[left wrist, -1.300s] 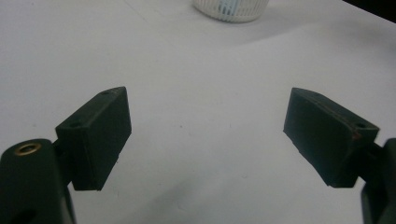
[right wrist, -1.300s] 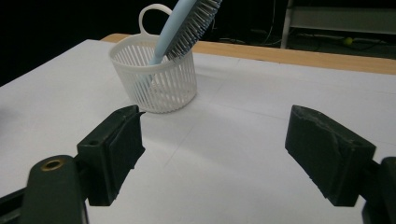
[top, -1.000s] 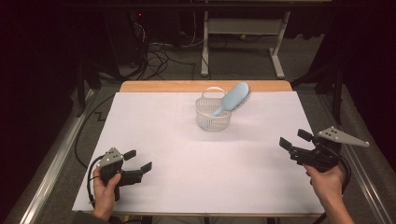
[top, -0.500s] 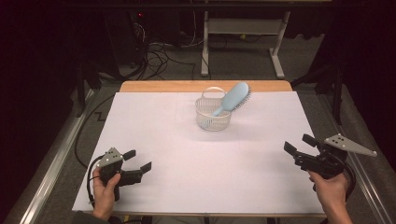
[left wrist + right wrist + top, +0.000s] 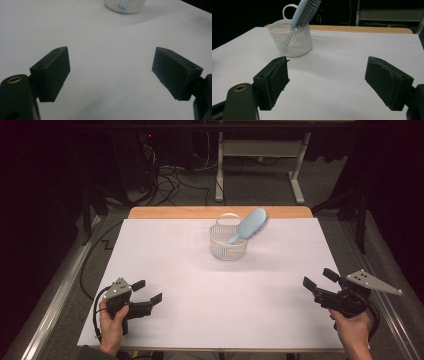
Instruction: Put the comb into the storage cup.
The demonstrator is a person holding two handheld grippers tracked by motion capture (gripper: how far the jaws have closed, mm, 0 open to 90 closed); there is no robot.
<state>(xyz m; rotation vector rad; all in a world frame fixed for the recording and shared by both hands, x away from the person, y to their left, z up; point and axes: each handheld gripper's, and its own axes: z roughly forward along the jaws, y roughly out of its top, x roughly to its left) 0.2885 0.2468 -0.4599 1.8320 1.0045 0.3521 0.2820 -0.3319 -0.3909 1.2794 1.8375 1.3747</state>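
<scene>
A white slatted basket [image 5: 228, 242] with a loop handle stands at the far middle of the white table [image 5: 200, 270]. A light blue hairbrush [image 5: 249, 225] stands handle-down in it, its bristled head leaning out to the right. In the right gripper view the basket [image 5: 292, 41] and the hairbrush [image 5: 305, 10] sit ahead to the left. The basket's base [image 5: 125, 5] shows at the top of the left gripper view. My left gripper [image 5: 147, 291] is open near the front left corner. My right gripper [image 5: 320, 279] is open near the front right edge. Both hold nothing.
A wooden strip [image 5: 220, 212] runs along the table's far edge. Behind it stand a white metal frame [image 5: 260, 160] and cables [image 5: 170, 180] on the floor. Metal rails [image 5: 55, 305] flank the table's sides. A cable [image 5: 96, 307] trails from the left gripper.
My right gripper has drawn back toward the front right of the table and a little lower. The left gripper, basket and hairbrush have stayed put.
</scene>
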